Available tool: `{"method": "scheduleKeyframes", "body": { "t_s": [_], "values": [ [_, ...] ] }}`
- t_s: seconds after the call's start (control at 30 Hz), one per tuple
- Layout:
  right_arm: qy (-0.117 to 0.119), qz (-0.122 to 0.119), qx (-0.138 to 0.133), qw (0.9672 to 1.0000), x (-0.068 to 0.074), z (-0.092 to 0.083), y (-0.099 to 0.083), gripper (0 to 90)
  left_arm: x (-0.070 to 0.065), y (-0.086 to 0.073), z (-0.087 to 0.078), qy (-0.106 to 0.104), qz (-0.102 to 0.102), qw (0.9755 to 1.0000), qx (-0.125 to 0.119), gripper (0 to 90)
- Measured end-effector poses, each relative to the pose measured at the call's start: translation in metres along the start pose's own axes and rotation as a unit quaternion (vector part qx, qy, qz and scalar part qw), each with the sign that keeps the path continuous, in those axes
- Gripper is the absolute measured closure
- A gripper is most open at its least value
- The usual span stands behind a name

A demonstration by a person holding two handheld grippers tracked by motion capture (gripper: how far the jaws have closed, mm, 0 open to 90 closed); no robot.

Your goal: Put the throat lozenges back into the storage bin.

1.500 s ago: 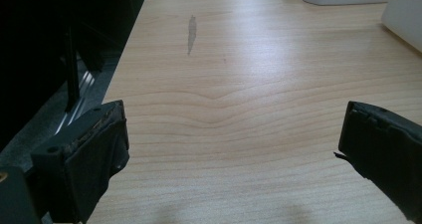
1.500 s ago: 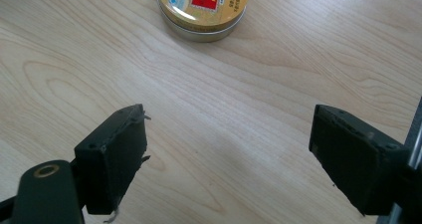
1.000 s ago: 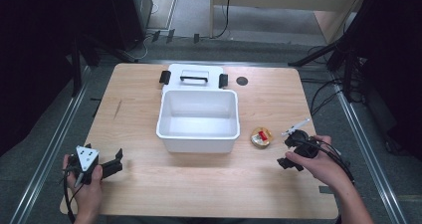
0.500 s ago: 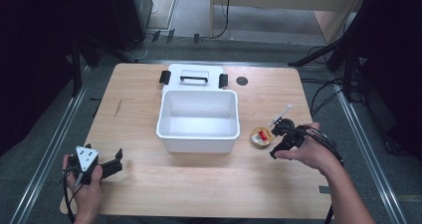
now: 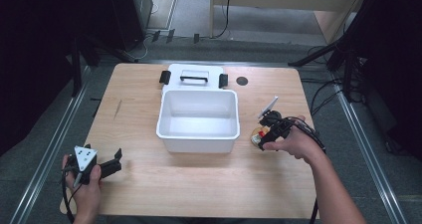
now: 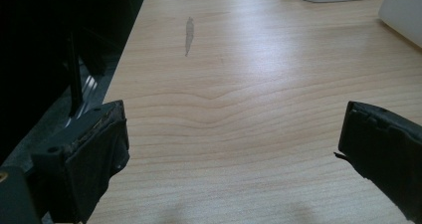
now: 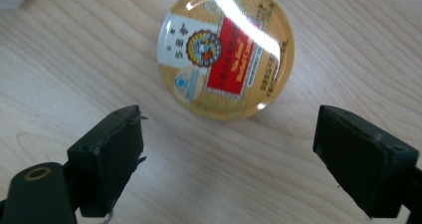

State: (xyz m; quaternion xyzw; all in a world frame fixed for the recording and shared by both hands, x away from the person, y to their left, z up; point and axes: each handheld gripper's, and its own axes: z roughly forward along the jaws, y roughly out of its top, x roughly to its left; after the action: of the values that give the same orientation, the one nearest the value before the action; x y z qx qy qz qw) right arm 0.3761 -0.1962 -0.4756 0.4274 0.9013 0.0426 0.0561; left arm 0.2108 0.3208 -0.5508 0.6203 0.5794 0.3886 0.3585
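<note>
The right gripper [image 7: 226, 149] tilted down over the round tin [image 7: 225, 52], jaws just opening, nothing between them; the left gripper [image 6: 234, 159] rested spread apart on the table [image 6: 239, 84].

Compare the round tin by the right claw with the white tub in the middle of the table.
The tin is small, round and gold with a red printed label; the tub is large, rectangular and plain white. The tin is closed and lies flat; the tub stands open and empty. Both rest on the wooden table, untouched.
</note>
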Motion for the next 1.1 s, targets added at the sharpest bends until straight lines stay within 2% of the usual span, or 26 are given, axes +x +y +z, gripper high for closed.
{"method": "scheduleKeyframes", "body": {
  "t_s": [0.27, 0.67, 1.1],
  "values": [
    [0.004, 0.036, -0.005, 0.9993, -0.003, 0.006, 0.016, 12.5, 0.0, 0.0, 0.0, -0.002, -0.001, 1.0, 0.001, 0.0],
    [0.0, 0.058, 0.007, 0.9983, 0.001, 0.019, 0.031, 12.4, 0.001, 0.0, 0.001, -0.004, -0.001, 1.0, 0.003, 0.0],
    [-0.005, 0.08, 0.023, 0.9965, 0.0, 0.029, 0.035, 13.1, 0.001, 0.0, 0.001, -0.005, -0.001, 1.0, 0.005, 0.1]
  ]
}}
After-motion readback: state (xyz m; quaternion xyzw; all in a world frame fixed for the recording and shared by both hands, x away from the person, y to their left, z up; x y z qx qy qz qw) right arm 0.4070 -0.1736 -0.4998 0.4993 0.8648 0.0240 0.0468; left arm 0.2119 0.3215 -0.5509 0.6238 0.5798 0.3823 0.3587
